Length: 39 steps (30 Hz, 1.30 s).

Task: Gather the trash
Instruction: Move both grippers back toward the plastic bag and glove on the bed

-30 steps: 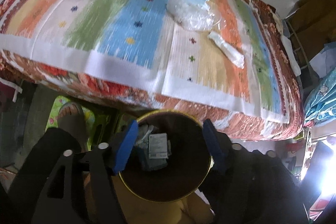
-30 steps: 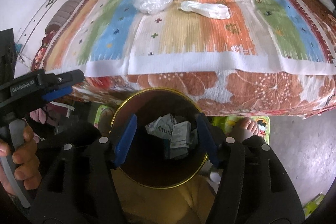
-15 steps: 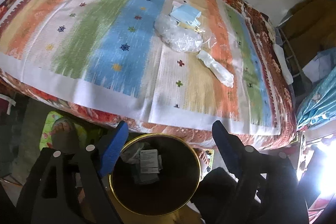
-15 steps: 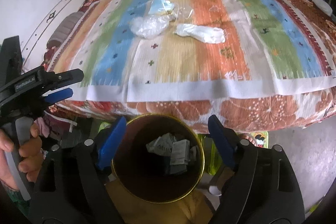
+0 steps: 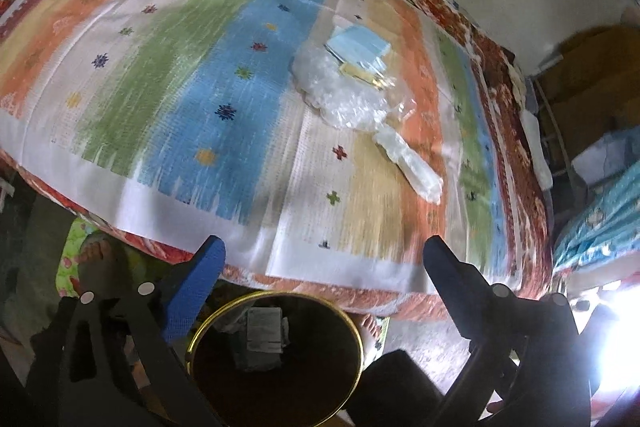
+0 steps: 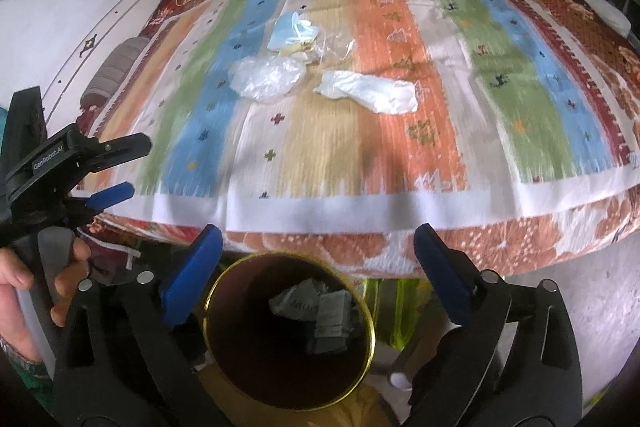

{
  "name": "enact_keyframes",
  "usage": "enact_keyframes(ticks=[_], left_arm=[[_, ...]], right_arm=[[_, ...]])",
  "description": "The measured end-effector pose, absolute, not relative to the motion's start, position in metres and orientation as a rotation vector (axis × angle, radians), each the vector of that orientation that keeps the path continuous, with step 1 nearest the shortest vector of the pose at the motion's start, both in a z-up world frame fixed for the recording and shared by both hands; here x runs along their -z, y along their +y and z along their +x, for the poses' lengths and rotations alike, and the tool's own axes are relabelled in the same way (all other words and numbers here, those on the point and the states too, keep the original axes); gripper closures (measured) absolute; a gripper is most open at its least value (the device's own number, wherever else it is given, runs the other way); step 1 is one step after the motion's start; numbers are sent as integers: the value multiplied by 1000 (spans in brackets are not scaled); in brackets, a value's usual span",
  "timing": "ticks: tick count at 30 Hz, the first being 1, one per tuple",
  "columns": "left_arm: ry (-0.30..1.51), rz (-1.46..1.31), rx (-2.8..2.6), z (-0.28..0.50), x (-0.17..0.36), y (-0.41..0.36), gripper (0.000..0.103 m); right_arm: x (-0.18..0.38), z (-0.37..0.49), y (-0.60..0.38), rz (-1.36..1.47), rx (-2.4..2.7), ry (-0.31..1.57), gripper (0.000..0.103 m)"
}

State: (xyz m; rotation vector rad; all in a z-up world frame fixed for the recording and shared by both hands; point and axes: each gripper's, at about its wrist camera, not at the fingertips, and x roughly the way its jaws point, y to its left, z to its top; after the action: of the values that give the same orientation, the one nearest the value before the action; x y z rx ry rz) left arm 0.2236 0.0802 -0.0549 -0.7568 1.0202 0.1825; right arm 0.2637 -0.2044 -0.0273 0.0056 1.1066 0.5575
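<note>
On the striped bedspread [image 5: 224,75] lie a crumpled clear plastic bag [image 5: 344,95], a light blue face mask [image 5: 358,45] and a white wrapper [image 5: 412,163]. The right wrist view shows the same bag [image 6: 266,77], mask [image 6: 292,31] and wrapper [image 6: 372,93]. A brown bin with a gold rim [image 5: 200,327] [image 6: 370,327] stands below the bed edge and holds crumpled paper trash [image 6: 320,311]. My left gripper [image 5: 324,259] and right gripper [image 6: 318,255] hover over the bin's far rim. The jaws of both are opening, with nothing between them. The left gripper [image 6: 138,167] also shows at the left of the right wrist view.
A grey bolster [image 6: 116,67] lies at the bed's far left by the white wall. Bare feet [image 5: 96,255] rest on a green mat beside the bin. Cloth and clutter [image 5: 600,227] crowd the right side of the bed. A hand [image 6: 24,287] holds the left gripper's handle.
Both grippers opened wider and moved from over the bin toward the bed. The bin slid lower in both views. The trash on the bed stayed put.
</note>
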Motion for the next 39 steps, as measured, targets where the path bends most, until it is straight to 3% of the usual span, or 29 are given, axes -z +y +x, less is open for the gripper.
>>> enact_keyframes(ticks=[9, 39], left_arm=[[994, -866, -218, 238, 64, 97, 6], [881, -708, -262, 316, 67, 117, 7]], right_arm=[[31, 302, -204, -9, -521, 1061, 9], [77, 401, -197, 84, -515, 1032, 10]])
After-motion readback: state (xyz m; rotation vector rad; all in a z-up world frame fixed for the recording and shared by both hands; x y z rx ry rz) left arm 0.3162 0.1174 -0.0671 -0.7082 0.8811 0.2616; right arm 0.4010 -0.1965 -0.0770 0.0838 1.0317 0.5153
